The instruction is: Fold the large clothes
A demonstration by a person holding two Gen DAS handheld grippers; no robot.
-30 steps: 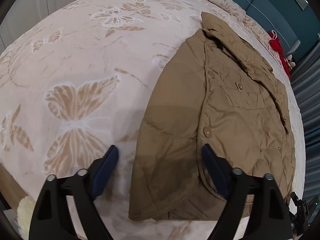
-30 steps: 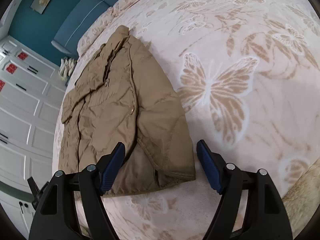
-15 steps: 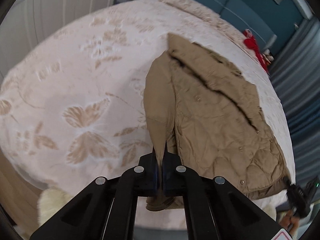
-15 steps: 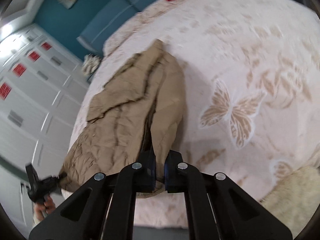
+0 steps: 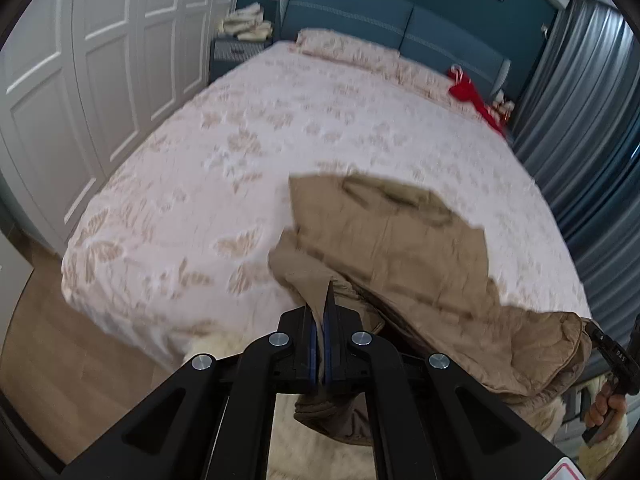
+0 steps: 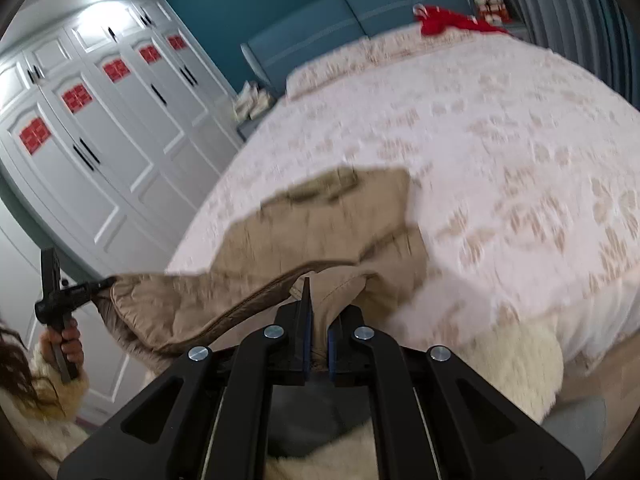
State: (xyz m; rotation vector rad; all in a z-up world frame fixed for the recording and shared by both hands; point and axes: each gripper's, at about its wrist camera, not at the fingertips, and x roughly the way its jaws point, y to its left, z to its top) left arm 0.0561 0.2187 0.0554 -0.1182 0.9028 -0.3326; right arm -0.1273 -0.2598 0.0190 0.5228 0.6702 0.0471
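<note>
The left gripper (image 5: pixel 320 320) is clamped on a fold of the tan jacket (image 5: pixel 420 248), whose near edge is lifted off the bed (image 5: pixel 240 152). At the far right, the right gripper (image 5: pixel 612 354) pinches the jacket's other corner.

Left wrist view is sitting right behind the left tool (image 5: pixel 320 340), looking forward and steeply down from above the foot of the bed (image 5: pixel 240 152) toward the headboard (image 5: pixel 380 20). Right wrist view is sitting behind the right tool (image 6: pixel 318 336), looking less steeply down the same way, rolled so the wardrobe (image 6: pixel 100 140) is leaning. Both are close over the jacket (image 5: pixel 420 256). Both are sharing the bed, jacket, headboard, wardrobe, red cloth (image 6: pixel 448 20), and each is catching the other tool at its edge.
</note>
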